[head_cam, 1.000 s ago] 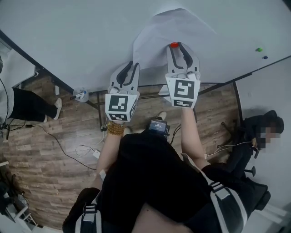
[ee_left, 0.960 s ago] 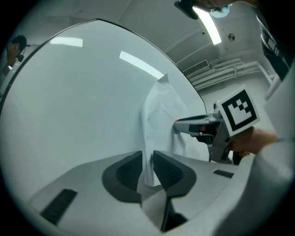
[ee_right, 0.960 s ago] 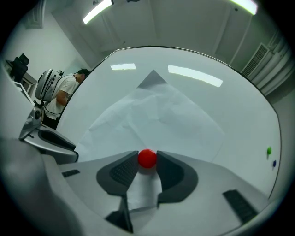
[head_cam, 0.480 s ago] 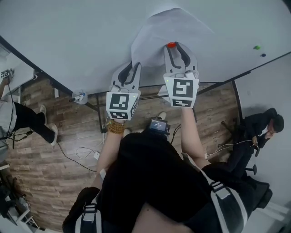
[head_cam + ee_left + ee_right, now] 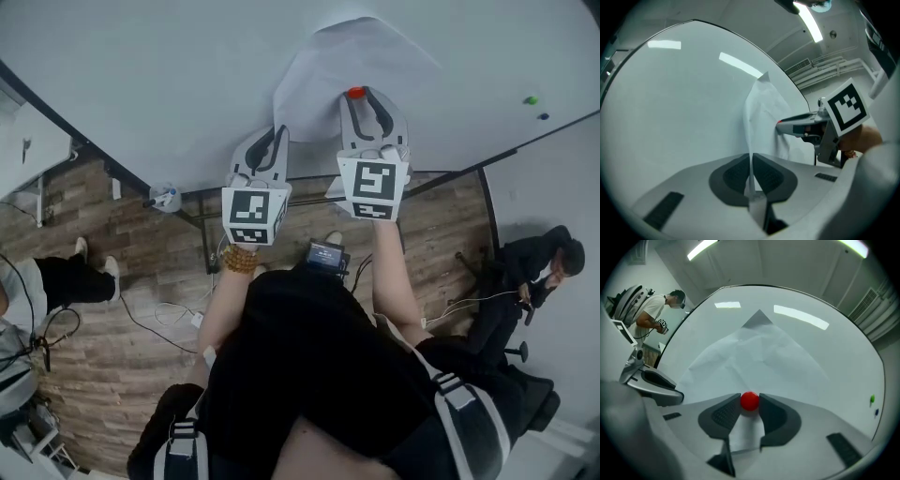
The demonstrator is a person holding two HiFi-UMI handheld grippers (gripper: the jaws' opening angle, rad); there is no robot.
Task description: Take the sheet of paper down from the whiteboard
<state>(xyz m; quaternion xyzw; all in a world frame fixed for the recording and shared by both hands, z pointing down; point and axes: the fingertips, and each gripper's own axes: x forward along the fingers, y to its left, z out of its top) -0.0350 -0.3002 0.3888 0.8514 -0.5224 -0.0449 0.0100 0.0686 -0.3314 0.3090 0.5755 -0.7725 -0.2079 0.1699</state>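
On the whiteboard (image 5: pixel 141 75), near its lower edge in the head view, hangs the sheet of paper (image 5: pixel 347 56). It is white, barely lighter than the board, and crossed by soft creases and shallow wrinkles. It sits askew, with one corner pointing up the board, and in the right gripper view that top corner shows as a small grey triangle, as if folded. The sheet does not lie flat. In the left gripper view its near edge bows away from the board and stands out as a thin upright fold.

The left gripper (image 5: pixel 751 161) has its jaws drawn together on that lifted edge, so the paper runs as a narrow white line between the two dark pads. The right gripper (image 5: pixel 750 401) is at the lower part of the sheet, just beside the left one. Its jaws are closed against both sides of a red magnet (image 5: pixel 750 401), a small round ball that rests on the paper. Below the magnet a strip of the sheet shows between the jaws.

Well apart to the right on the bare board sit a green magnet (image 5: pixel 532 100) and a blue magnet (image 5: pixel 544 117). Under the board is a wooden floor (image 5: pixel 122 309) with loose cables, and a person (image 5: pixel 651 310) stands off to the left of the board.
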